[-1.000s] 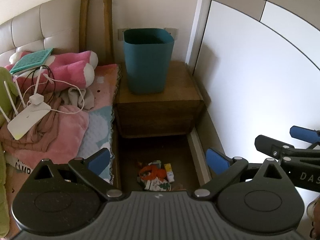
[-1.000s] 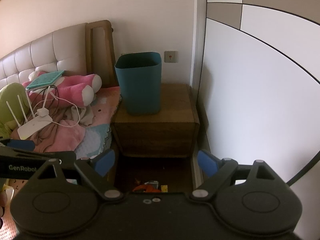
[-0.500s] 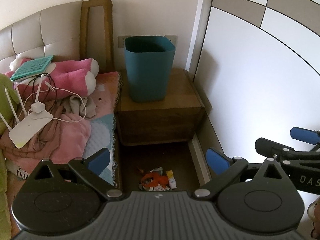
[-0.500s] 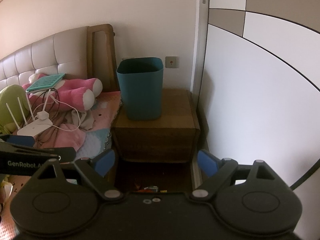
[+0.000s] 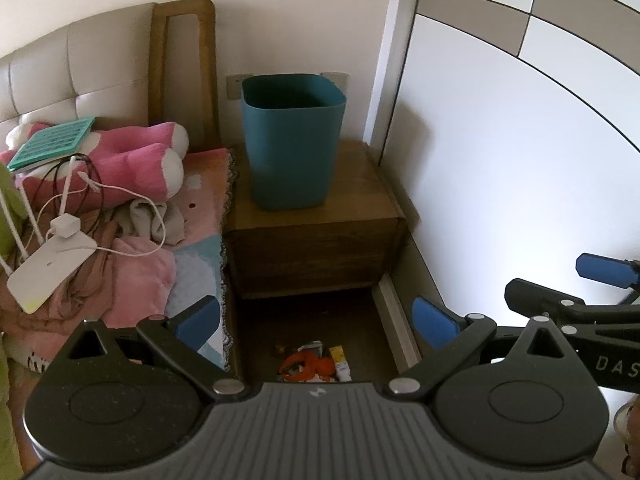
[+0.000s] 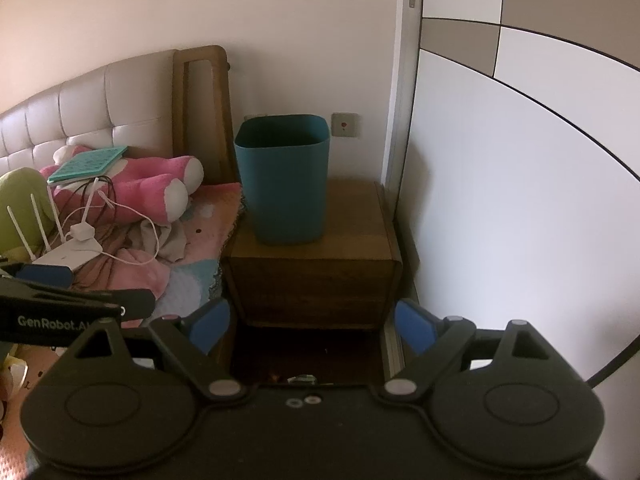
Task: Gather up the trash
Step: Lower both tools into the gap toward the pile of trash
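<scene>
A small pile of trash (image 5: 314,364), orange scraps and wrappers, lies on the dark floor between the bed and the wardrobe, just below my left gripper (image 5: 318,322). A teal bin (image 5: 292,140) stands upright on a wooden nightstand (image 5: 316,236) behind it. My left gripper is open and empty, above the trash. My right gripper (image 6: 312,326) is open and empty, held higher; only a sliver of the trash (image 6: 300,379) shows past its body. The bin (image 6: 285,178) also shows in the right wrist view. The right gripper shows at the right edge of the left wrist view (image 5: 560,292).
A bed (image 5: 192,264) on the left holds a pink plush (image 5: 132,164), blankets, a white router (image 5: 48,268) and cables. A white wardrobe door (image 5: 520,160) walls the right side. The floor gap is narrow.
Both grippers have risen and pulled back: the bin and nightstand sit lower in both views, and the trash has slid toward the bottom edge. Both grippers stay open.
</scene>
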Available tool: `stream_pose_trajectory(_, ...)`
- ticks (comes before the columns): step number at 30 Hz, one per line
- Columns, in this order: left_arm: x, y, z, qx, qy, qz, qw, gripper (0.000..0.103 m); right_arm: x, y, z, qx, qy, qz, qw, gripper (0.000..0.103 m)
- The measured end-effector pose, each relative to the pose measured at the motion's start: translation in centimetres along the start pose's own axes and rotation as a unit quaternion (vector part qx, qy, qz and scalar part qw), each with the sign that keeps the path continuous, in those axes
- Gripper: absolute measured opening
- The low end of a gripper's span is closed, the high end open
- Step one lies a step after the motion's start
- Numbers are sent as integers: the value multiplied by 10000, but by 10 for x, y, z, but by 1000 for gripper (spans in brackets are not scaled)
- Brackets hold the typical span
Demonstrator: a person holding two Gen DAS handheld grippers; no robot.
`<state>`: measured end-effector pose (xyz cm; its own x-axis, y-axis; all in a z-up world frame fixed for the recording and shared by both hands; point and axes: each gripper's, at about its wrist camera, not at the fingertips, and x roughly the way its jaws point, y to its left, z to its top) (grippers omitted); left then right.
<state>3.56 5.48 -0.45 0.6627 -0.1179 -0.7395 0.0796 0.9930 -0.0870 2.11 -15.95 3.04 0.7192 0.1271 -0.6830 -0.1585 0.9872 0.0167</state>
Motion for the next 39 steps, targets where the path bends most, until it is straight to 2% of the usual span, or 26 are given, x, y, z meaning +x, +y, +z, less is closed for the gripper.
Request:
stream_pose_trajectory(9,36,1,-2,-147,151,-52,9998,103,26,-8,-7,85,97,5,9999,90)
stream_pose_trajectory(16,102,-1,-21,-467,446,507,9966,103,93,-43,-17,-25,324,303,9990,90)
stream_pose_trajectory(22,170,-2,-54,-598,837,812,9914,103,159,-67,-40,-463,601,490,9959,90)
stream_pose_trajectory(26,218,-3,-88,-615,1131,869,9879,103,203,-74,-66,-572,938,593,9922,90)
stream_pose_trajectory(31,283,-4,-147,-531,1629,842,9816,103,264,-72,-111,-709,1344,610,9865,89)
stream_pose_trajectory(35,337,-8,-202,-323,2037,716,9759,103,313,-65,-159,-864,1715,713,9788,89)
stream_pose_trajectory(39,381,-13,-254,-226,2279,537,9719,103,357,-58,-214,-1023,2044,902,9693,88)
